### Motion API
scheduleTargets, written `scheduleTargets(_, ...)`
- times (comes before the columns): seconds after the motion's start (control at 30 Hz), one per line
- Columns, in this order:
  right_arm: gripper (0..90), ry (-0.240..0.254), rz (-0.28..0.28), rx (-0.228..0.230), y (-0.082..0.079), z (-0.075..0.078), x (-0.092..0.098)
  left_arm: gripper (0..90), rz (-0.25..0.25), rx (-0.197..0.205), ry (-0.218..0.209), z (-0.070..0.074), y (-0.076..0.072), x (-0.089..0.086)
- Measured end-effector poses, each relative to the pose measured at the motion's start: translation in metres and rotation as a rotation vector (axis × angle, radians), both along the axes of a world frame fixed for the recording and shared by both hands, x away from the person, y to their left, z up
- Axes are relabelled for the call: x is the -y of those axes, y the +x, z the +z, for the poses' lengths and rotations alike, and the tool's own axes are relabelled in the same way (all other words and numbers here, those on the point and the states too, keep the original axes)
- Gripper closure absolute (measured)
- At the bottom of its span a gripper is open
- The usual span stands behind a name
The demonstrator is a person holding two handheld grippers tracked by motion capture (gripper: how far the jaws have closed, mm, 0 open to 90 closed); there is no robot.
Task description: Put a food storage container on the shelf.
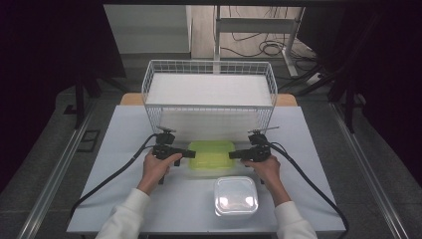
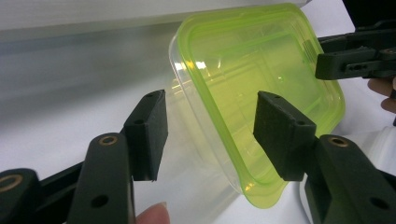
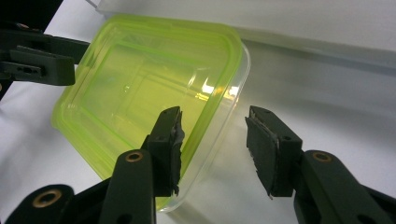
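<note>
Green lid (image 1: pixel 211 153) covers a clear box (image 2: pixel 187 140) that sits at the middle of the white table (image 1: pixel 124 149), just in front of the wire basket (image 1: pixel 209 89). Through the lid I see nothing inside the box. My left gripper (image 1: pixel 185 154) is at its left edge and my right gripper (image 1: pixel 235 155) at its right edge, both pointing inward at it.

In the left gripper view my jaws straddle the box's rim: one pad over the lid, the other outside the clear wall, with gaps on both sides, so I am not gripping it. In the right gripper view one pad sits over the lid's edge and the other stands off the wall, so that grip is loose too.

Nearer to me, just right of centre, stands a second box (image 1: pixel 236 195), clear with a whitish lid; I cannot tell what it holds. It lies close to my right hand (image 1: pixel 266 169) but apart from the green-lidded one. The basket has a white board (image 1: pixel 209 89) on it and rises right behind the box.
</note>
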State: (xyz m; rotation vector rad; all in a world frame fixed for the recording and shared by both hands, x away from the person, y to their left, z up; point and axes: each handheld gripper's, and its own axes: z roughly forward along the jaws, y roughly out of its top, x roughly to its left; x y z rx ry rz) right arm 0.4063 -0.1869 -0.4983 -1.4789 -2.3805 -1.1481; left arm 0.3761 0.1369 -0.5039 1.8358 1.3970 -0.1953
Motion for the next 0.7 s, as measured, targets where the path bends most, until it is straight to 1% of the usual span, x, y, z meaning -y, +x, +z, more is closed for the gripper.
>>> scheduleTargets(0.07, 57.2, 0.012, 0.001, -0.012, 0.0, 0.0, -0.001, 45.2, -0.008, -0.005, -0.009, -0.001, 0.0, 0.001)
scheduleTargets(0.2, 59.4, 0.018, 0.003, -0.014, 0.0, -0.001, -0.001, 48.8, -0.019, -0.016, -0.014, -0.002, 0.0, 0.001)
scheduleTargets(0.27, 61.3, 0.028, 0.009, -0.021, 0.0, -0.001, -0.001, 51.2, -0.037, -0.024, -0.018, -0.004, 0.001, 0.0)
scheduleTargets(0.33, 63.6, 0.036, 0.015, -0.021, 0.0, -0.002, -0.002, 52.8, -0.053, -0.035, -0.034, -0.006, 0.001, 0.001)
scheduleTargets(0.4, 64.2, 0.039, 0.015, -0.03, 0.0, -0.002, -0.001, 56.0, -0.065, -0.046, -0.057, -0.008, 0.001, 0.002)
scheduleTargets(0.47, 65.1, 0.044, 0.016, -0.044, 0.0, -0.001, -0.001, 56.7, -0.074, -0.05, -0.065, -0.009, 0.002, 0.002)
scheduleTargets(0.53, 66.6, 0.053, 0.019, -0.058, -0.001, -0.001, -0.001, 59.4, -0.07, -0.052, -0.082, -0.009, 0.002, 0.0)
scheduleTargets(0.57, 67.6, 0.06, 0.017, -0.061, -0.001, -0.001, -0.001, 62.3, -0.051, -0.06, -0.086, -0.008, 0.001, -0.002)
scheduleTargets(0.6, 69.0, 0.067, 0.021, -0.062, -0.001, 0.0, -0.001, 68.2, -0.044, -0.055, -0.104, -0.009, 0.001, -0.005)
scheduleTargets(0.63, 70.3, 0.066, 0.021, -0.056, -0.002, 0.001, -0.001, 71.0, -0.041, -0.057, -0.119, -0.009, 0.0, -0.007)
scheduleTargets(0.67, 71.5, 0.064, 0.018, -0.047, -0.003, 0.002, -0.001, 73.5, -0.033, -0.055, -0.125, -0.008, -0.001, -0.008)
scheduleTargets(0.7, 73.2, 0.065, 0.019, -0.038, -0.004, 0.003, -0.001, 75.3, -0.033, -0.045, -0.114, -0.007, -0.002, -0.009)
